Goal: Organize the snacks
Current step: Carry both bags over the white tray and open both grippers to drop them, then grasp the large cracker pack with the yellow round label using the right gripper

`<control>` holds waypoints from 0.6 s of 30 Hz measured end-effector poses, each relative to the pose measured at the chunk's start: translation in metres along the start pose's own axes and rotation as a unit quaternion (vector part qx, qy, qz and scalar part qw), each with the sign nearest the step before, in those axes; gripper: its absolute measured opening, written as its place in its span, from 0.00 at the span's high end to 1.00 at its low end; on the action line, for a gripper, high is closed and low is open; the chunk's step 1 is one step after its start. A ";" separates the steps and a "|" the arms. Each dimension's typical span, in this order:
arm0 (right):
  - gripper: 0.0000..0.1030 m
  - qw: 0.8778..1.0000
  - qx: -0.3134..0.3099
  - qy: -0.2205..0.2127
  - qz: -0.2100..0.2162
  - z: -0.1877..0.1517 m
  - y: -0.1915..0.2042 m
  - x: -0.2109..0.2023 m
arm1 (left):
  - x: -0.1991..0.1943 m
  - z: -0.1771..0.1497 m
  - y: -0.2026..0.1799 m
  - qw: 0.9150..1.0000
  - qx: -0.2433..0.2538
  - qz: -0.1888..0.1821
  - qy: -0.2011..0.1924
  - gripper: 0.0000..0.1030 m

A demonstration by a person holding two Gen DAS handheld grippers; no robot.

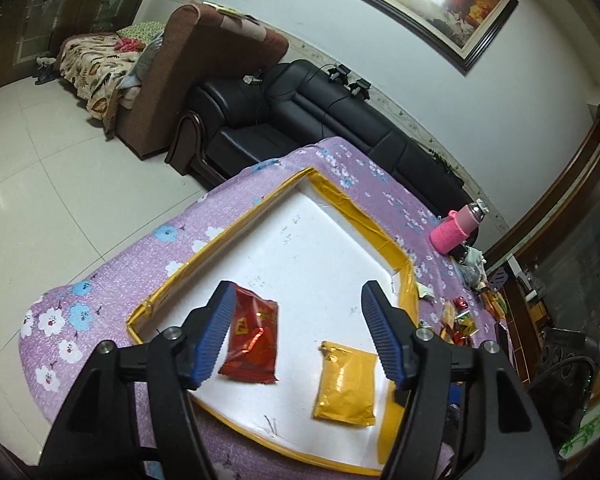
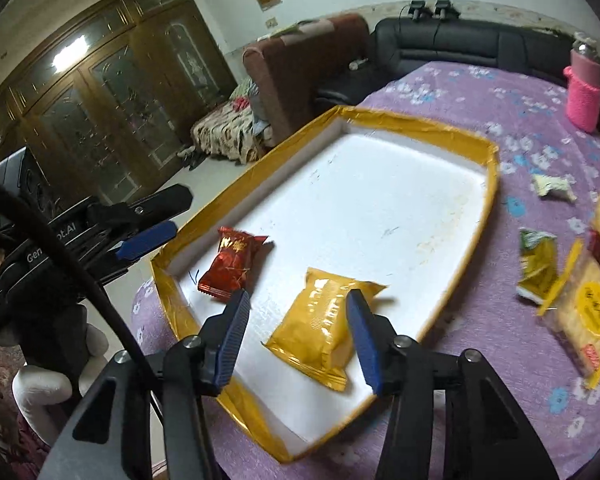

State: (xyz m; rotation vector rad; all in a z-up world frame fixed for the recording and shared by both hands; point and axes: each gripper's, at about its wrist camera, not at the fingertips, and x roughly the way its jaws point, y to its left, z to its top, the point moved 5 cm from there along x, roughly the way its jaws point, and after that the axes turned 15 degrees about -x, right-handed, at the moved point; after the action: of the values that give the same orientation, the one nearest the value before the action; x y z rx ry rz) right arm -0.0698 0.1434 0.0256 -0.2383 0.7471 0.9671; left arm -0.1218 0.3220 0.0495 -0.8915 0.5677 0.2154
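Snacks sorting, tray stage. Left gripper (image 1: 298,332) hung over the near end of the white foam tray (image 1: 300,240), fingers spread, nothing between the pads; the red packet (image 1: 254,338) lay flat on the tray floor just under its left finger. Right gripper (image 2: 296,336) also stood with fingers spread; the yellow packet (image 2: 320,328) lay on the tray between and below them, and the pads did not appear to press on it, though the right finger (image 2: 362,340) overlapped its edge in view. In the left wrist view the yellow packet sat at about 4 o'clock from the red one, apart from it. Loose snacks (image 2: 572,280) remained on the purple floral tablecloth (image 2: 480,92), at about 3 o'clock from the tray.

Judgement: both packets looked set down, so the step was release and withdrawal. To do it well: lift straight up and clear before swinging toward the loose pile, so a pad does not drag a foil wrapper. Keep both packets flat and separated.
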 end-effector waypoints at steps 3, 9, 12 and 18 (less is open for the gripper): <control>0.45 0.999 0.006 -0.021 -0.025 -0.007 -0.011 -0.026 | -0.004 -0.004 -0.008 1.000 0.008 -0.006 0.001 0.29; 0.40 0.994 0.049 -0.035 -0.091 -0.045 -0.069 -0.077 | -0.005 -0.017 -0.025 0.999 0.033 -0.012 0.016 0.23; 0.40 0.986 0.085 -0.024 -0.145 -0.071 -0.111 -0.101 | -0.005 -0.028 -0.037 0.998 0.053 -0.018 0.029 0.23; 0.40 0.970 0.135 -0.005 -0.201 -0.098 -0.176 -0.132 | 0.000 -0.057 -0.070 0.992 0.106 -0.033 0.056 0.22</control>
State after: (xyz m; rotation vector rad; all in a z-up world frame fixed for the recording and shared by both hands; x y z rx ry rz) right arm -0.0184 -0.0915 0.0182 -0.1391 0.7752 0.4759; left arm -0.1144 0.2344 0.0685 -0.7178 0.6524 0.0445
